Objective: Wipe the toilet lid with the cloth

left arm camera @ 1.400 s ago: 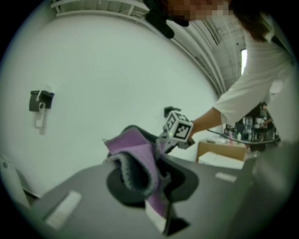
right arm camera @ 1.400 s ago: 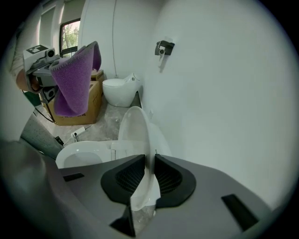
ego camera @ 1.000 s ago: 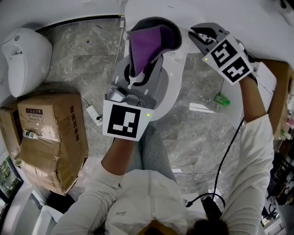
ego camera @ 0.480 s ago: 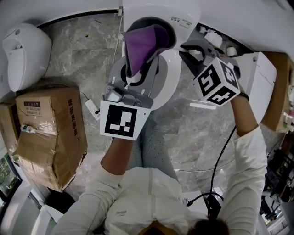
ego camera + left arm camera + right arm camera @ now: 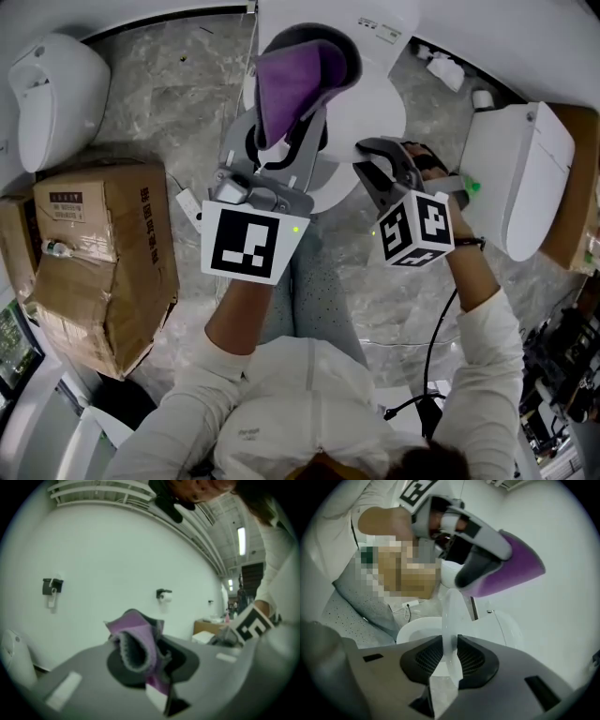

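Left gripper [image 5: 286,141] clamps purple cloth [image 5: 295,80] at 12 o'clock; right gripper [image 5: 380,155], jaws just opening, pinches toilet lid [image 5: 361,108] rim at 4 o'clock; advise full release before wiping

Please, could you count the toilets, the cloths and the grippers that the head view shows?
Toilets: 3
Cloth: 1
Grippers, left and right: 2
Total: 6

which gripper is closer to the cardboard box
Left. The left gripper, holding the purple cloth, is just right of the cardboard box; the right gripper, jaws just opening with the toilet lid between them, is farther right.
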`<state>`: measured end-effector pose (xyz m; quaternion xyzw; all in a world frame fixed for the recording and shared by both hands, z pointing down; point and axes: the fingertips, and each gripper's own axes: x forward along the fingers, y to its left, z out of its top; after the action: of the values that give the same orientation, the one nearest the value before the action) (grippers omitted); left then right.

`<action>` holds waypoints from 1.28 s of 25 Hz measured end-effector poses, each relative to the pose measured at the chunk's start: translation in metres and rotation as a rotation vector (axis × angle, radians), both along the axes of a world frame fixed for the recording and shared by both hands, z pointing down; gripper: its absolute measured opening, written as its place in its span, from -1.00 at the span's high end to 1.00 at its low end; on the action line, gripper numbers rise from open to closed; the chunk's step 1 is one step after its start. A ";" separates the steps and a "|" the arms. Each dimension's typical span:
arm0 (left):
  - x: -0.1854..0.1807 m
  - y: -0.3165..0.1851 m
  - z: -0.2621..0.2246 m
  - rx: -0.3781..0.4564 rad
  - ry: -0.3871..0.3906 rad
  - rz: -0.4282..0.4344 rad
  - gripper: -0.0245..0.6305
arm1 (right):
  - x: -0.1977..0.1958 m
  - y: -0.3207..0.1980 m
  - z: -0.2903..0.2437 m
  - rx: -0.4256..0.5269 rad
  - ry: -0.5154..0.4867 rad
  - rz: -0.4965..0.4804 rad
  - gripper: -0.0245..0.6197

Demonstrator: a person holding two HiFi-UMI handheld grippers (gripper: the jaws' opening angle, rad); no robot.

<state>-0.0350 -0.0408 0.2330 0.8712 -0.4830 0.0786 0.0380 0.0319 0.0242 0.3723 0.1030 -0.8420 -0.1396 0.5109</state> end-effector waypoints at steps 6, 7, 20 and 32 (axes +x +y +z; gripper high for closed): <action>0.005 0.002 0.007 -0.005 -0.006 -0.007 0.77 | -0.005 0.042 0.032 0.040 0.038 -0.068 0.60; 0.006 0.003 0.009 -0.007 -0.006 -0.007 0.77 | -0.006 0.045 0.034 0.049 0.037 -0.070 0.60; 0.022 0.023 0.038 -0.043 -0.008 0.003 0.77 | -0.008 0.096 0.084 0.027 0.038 -0.101 0.56; 0.020 0.060 0.068 -0.075 -0.037 0.041 0.77 | -0.011 0.109 0.097 -0.113 0.109 -0.102 0.55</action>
<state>-0.0153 0.0188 0.3009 0.8773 -0.4625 0.1133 0.0601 0.0204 0.1334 0.4689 0.0235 -0.8237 -0.1232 0.5530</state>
